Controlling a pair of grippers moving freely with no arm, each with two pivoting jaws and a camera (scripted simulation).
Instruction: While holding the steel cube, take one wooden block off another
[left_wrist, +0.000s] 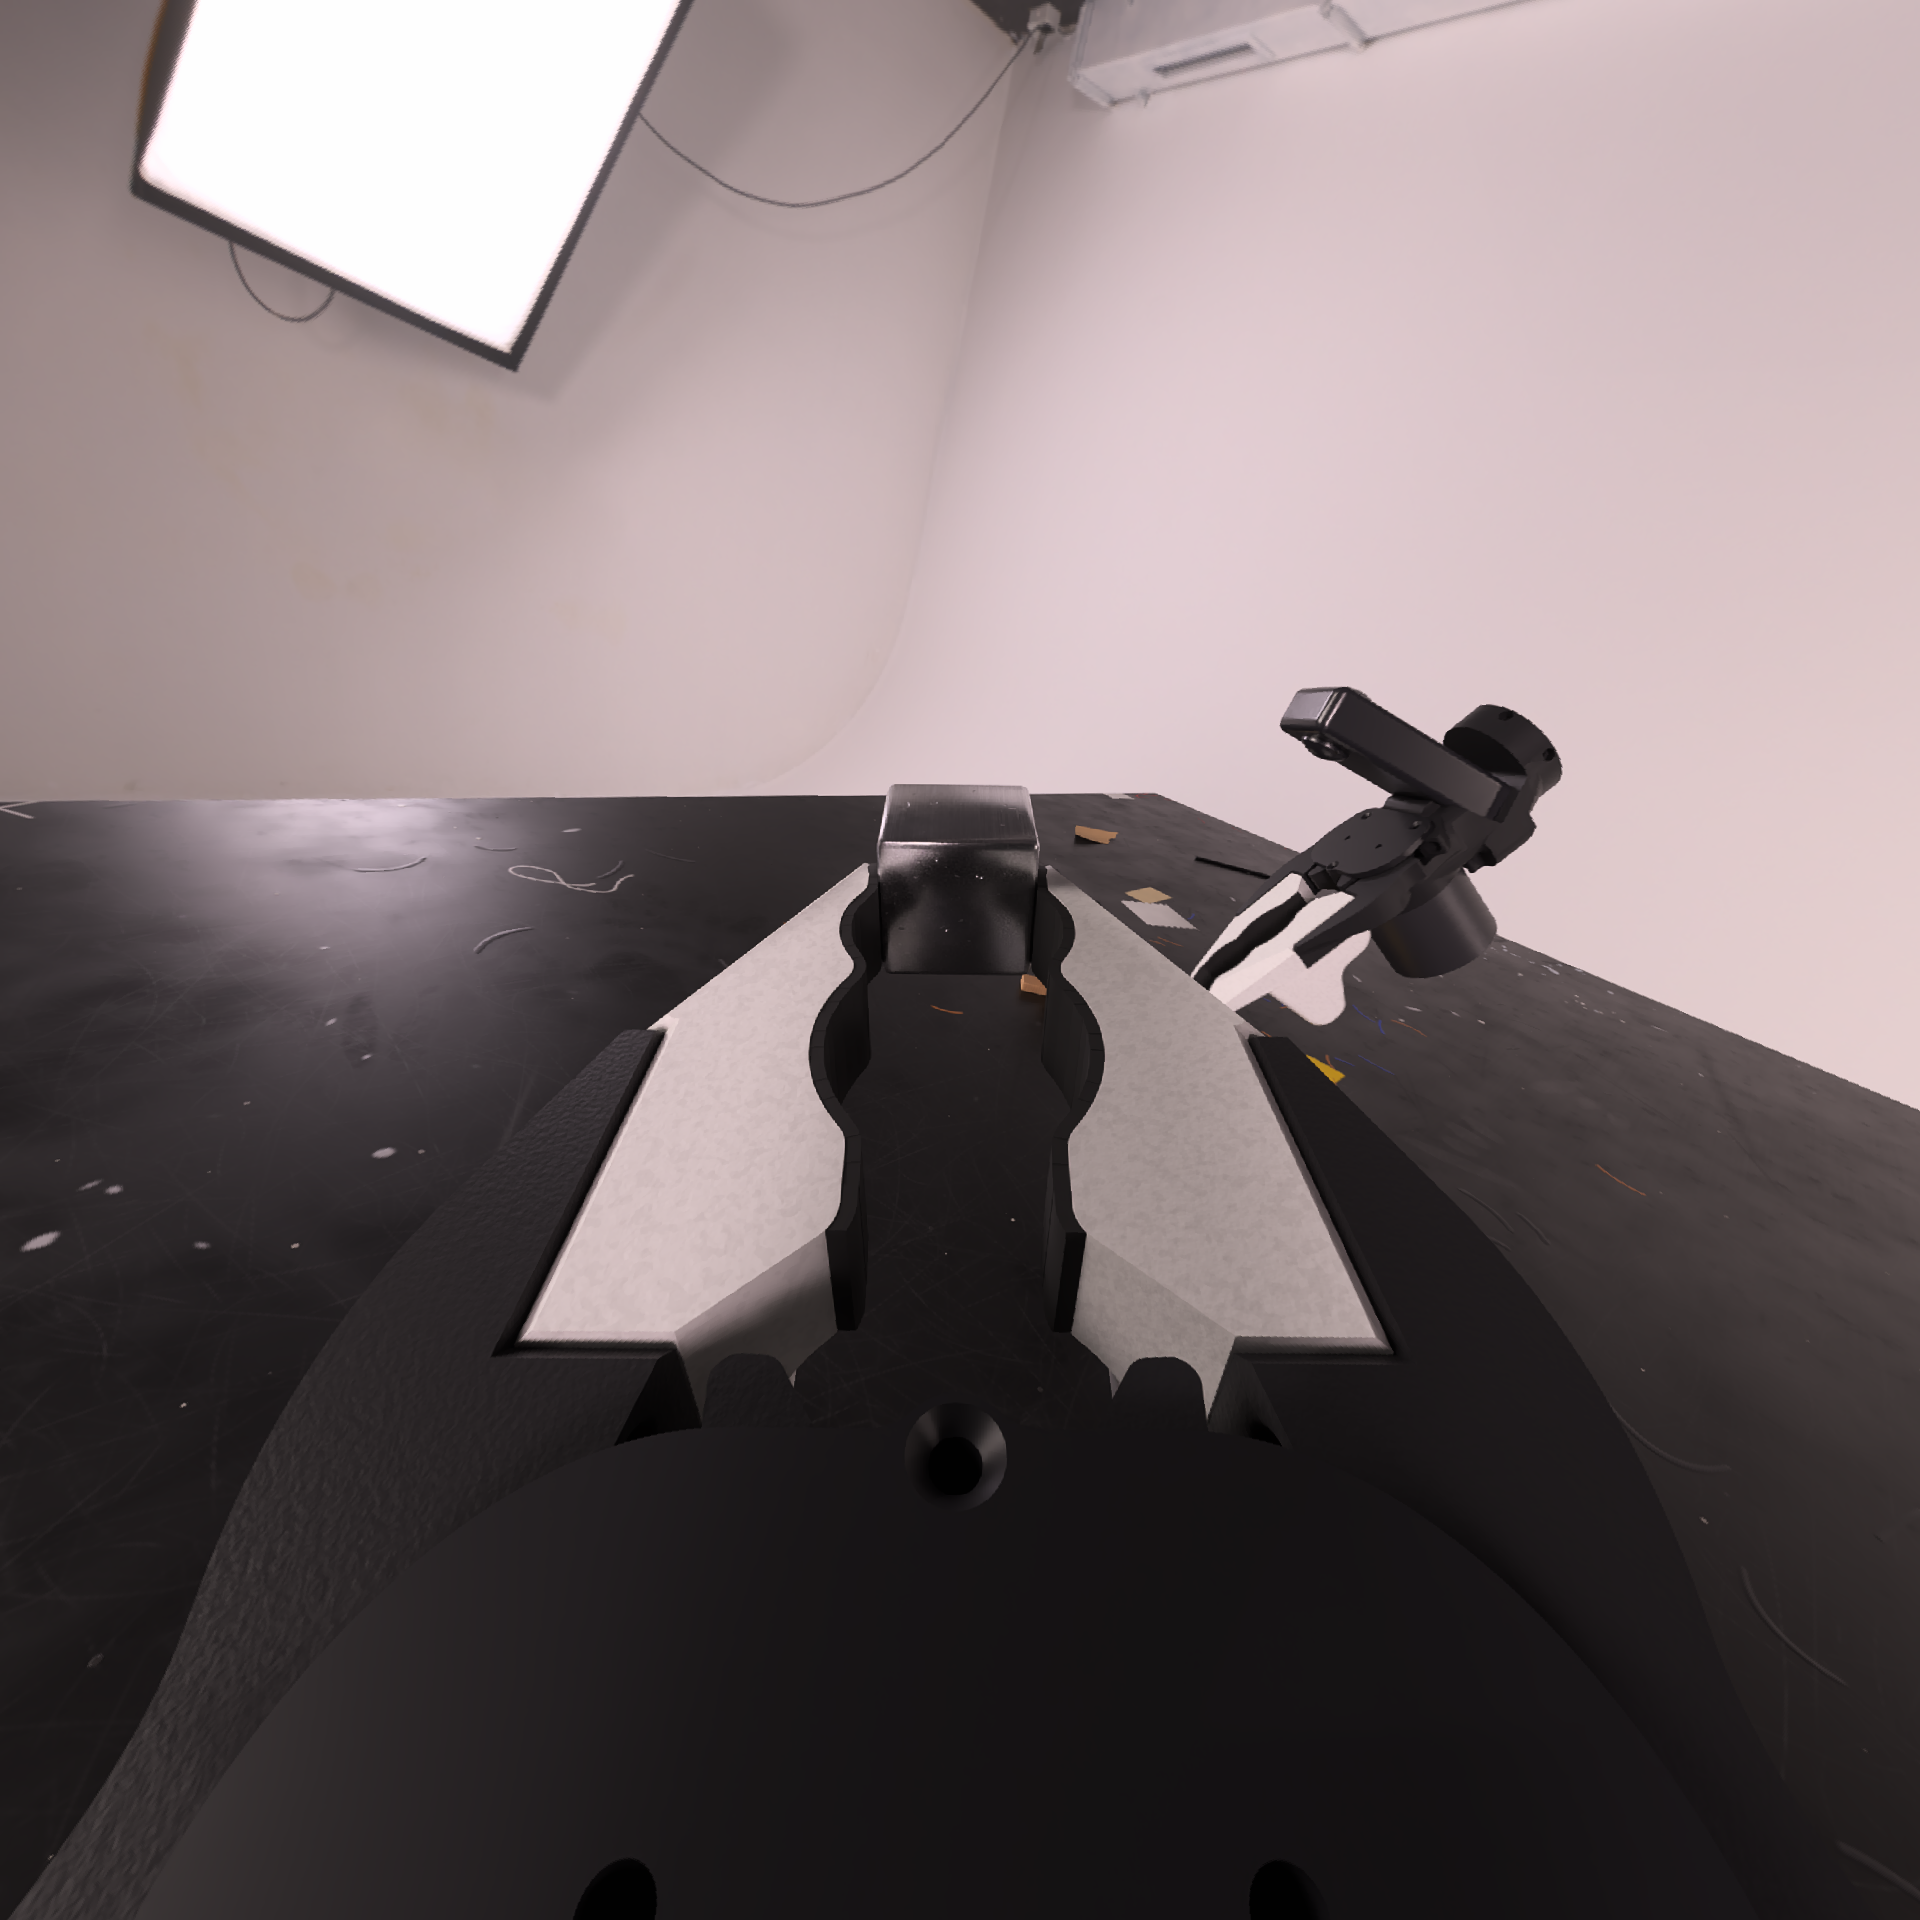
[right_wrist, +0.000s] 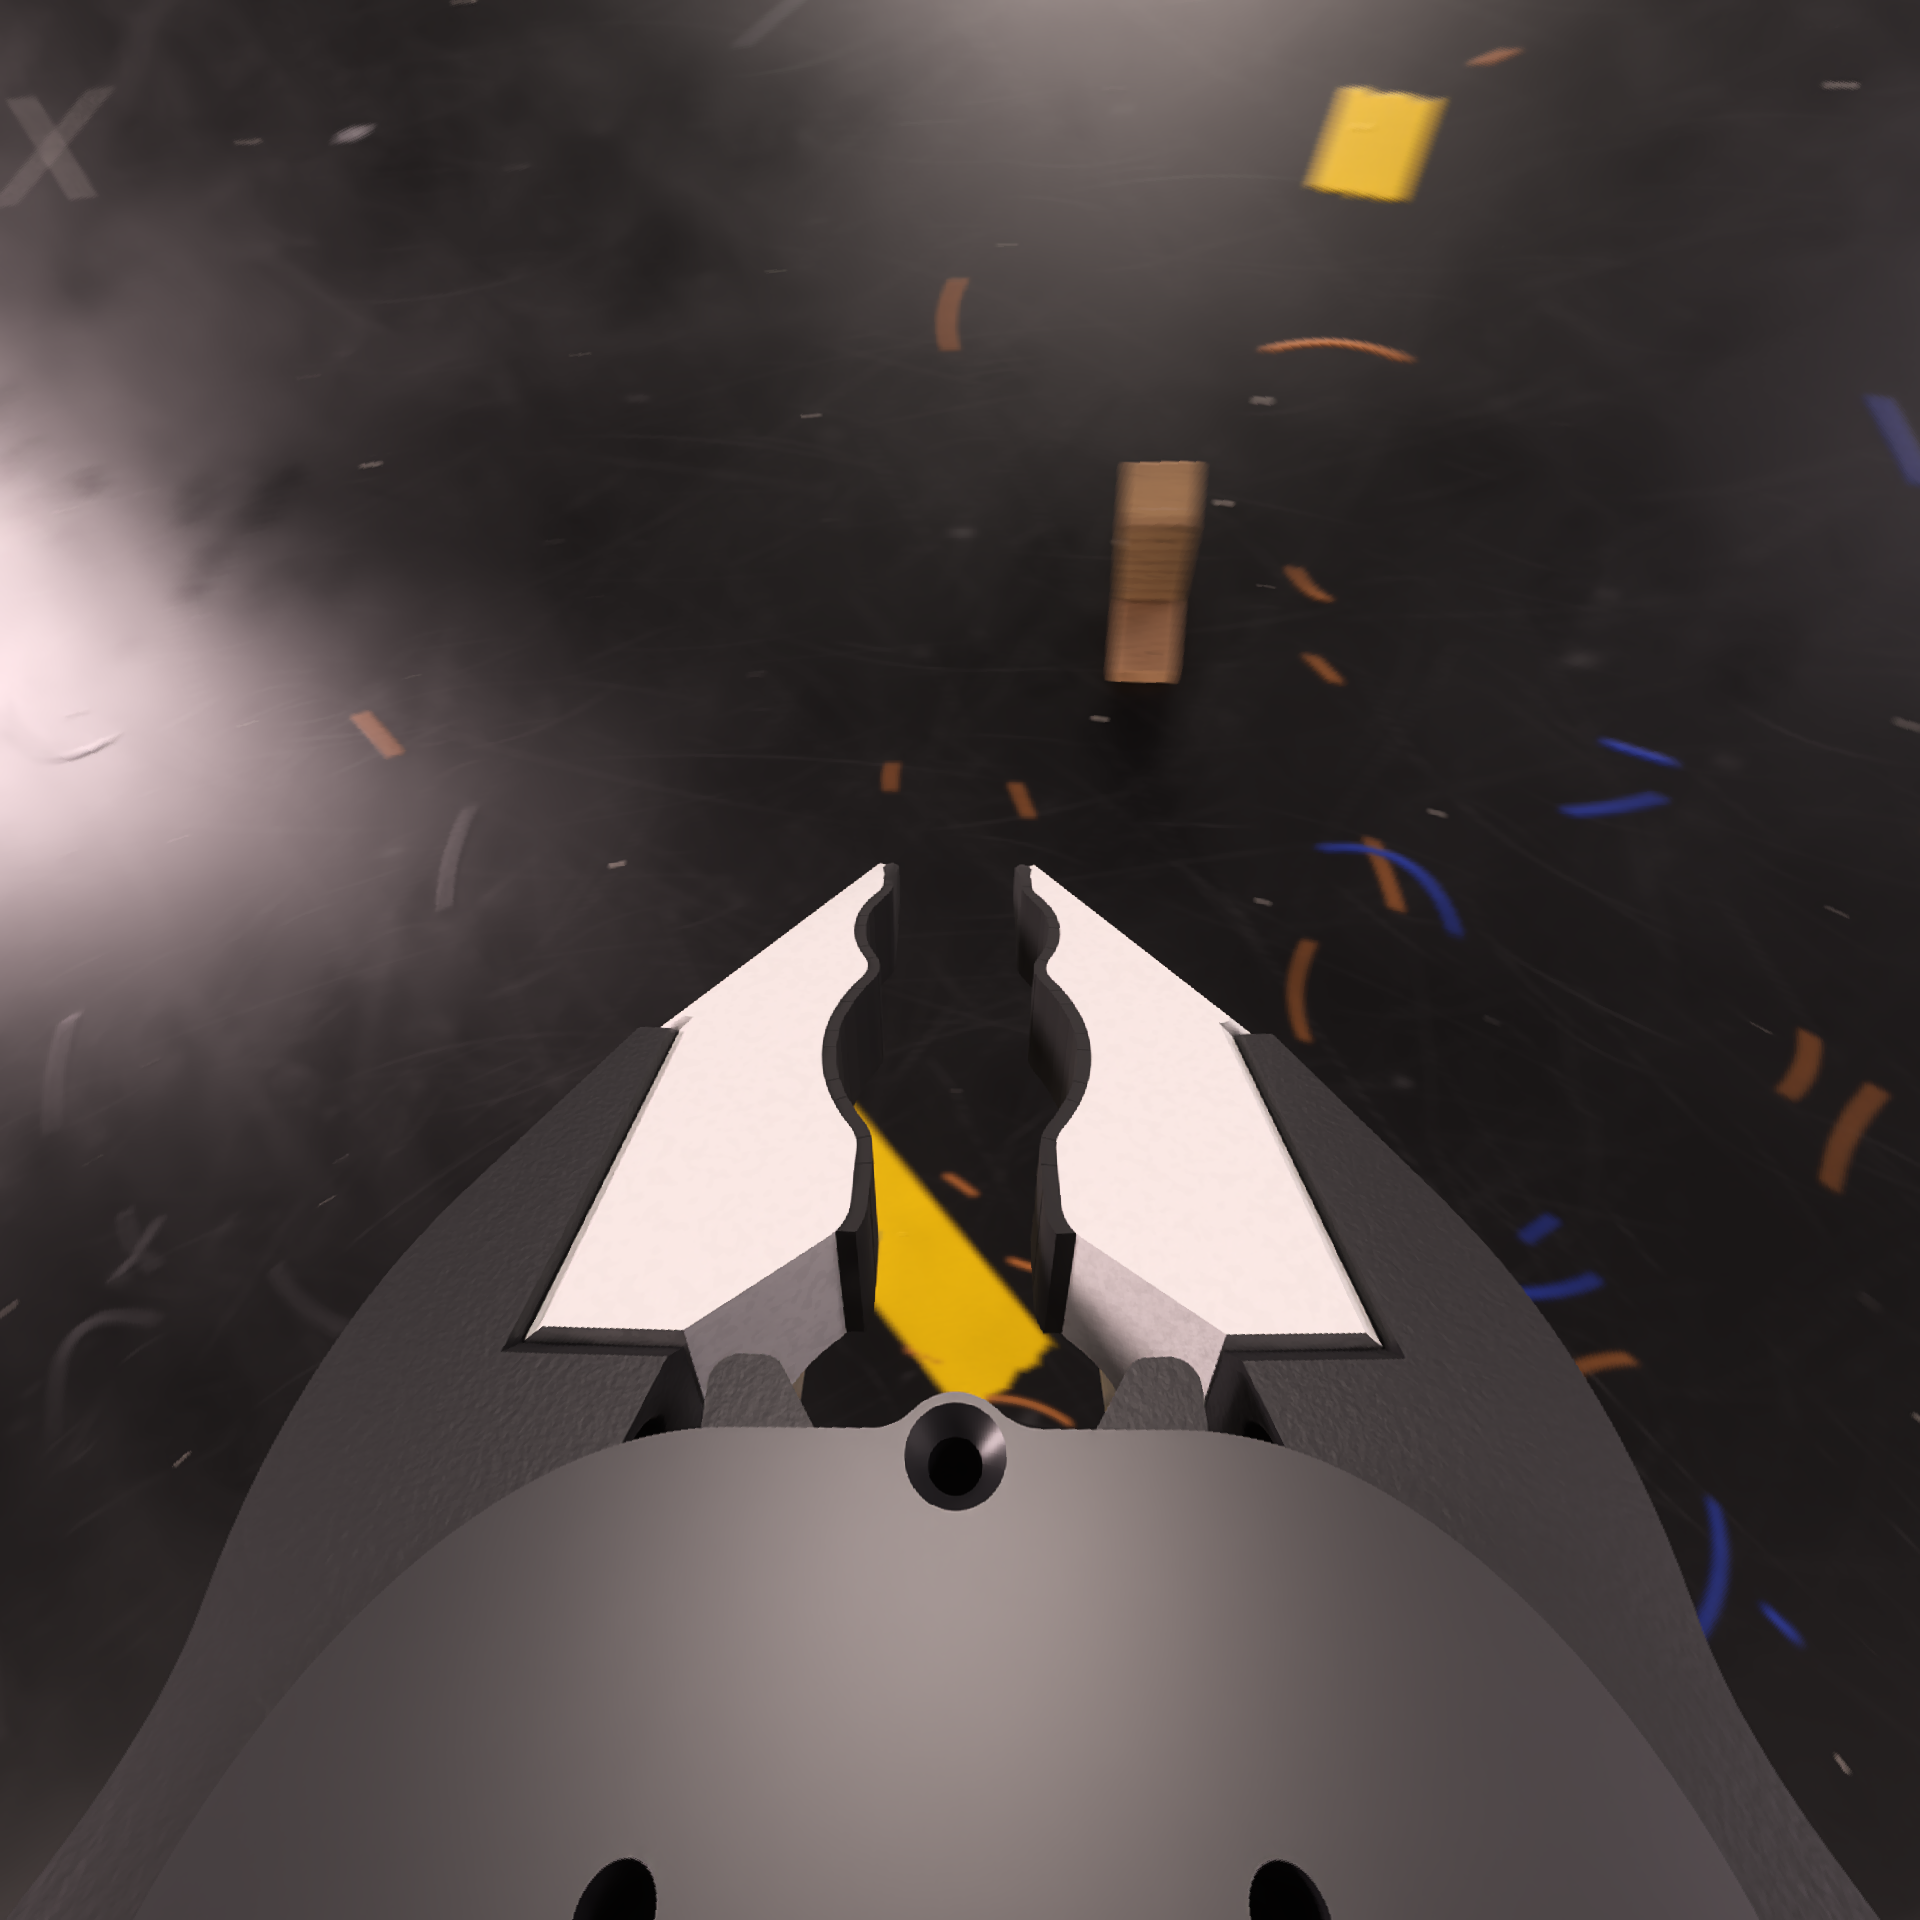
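Left wrist view: left tool (left_wrist: 956, 914) clamped on dark polished steel cube (left_wrist: 957, 891), raised over scuffed black bench (left_wrist: 312, 1039) (white walls, bright light panel behind).

Right wrist view: right tool (right_wrist: 956, 883) partly open, empty; stacked tan wooden blocks (right_wrist: 1151, 571) ahead, away from edges. Best approached level, pinching upper block only.

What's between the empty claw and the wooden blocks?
Only bare black table with small orange marks, seen in the right wrist view. The right gripper is open, short of the wooden blocks.
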